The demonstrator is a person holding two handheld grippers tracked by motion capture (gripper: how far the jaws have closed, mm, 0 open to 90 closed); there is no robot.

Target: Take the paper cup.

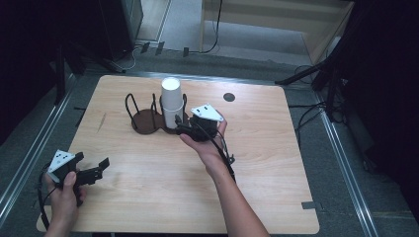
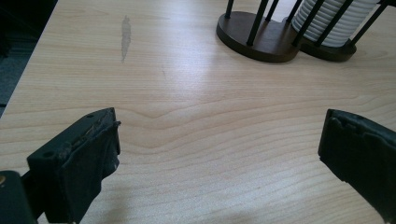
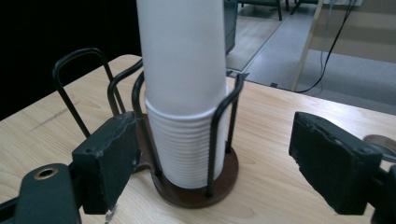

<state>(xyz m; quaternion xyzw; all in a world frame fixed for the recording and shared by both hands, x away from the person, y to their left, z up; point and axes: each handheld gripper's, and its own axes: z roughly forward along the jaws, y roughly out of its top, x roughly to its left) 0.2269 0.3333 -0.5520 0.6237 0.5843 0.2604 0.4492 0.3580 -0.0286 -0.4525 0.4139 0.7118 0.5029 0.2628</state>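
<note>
My right gripper [image 3: 212,154] stands released before the cup stack [image 3: 184,93], its wire holder [image 3: 219,126] crowding between the jaws, bare table [image 3: 280,182] rightward; left gripper [image 2: 219,158] open too.

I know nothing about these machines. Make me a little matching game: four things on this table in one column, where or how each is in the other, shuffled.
Things:
1. stack of white paper cups
2. left gripper
3. right gripper
4. dark round spot

Descriptions:
A. jaws open, beside the cup holder
B. on the tabletop near its far edge
C. upright in the holder's right ring
D. jaws wide open, near the table's left edge

Pairs: 1-C, 2-D, 3-A, 4-B
</note>
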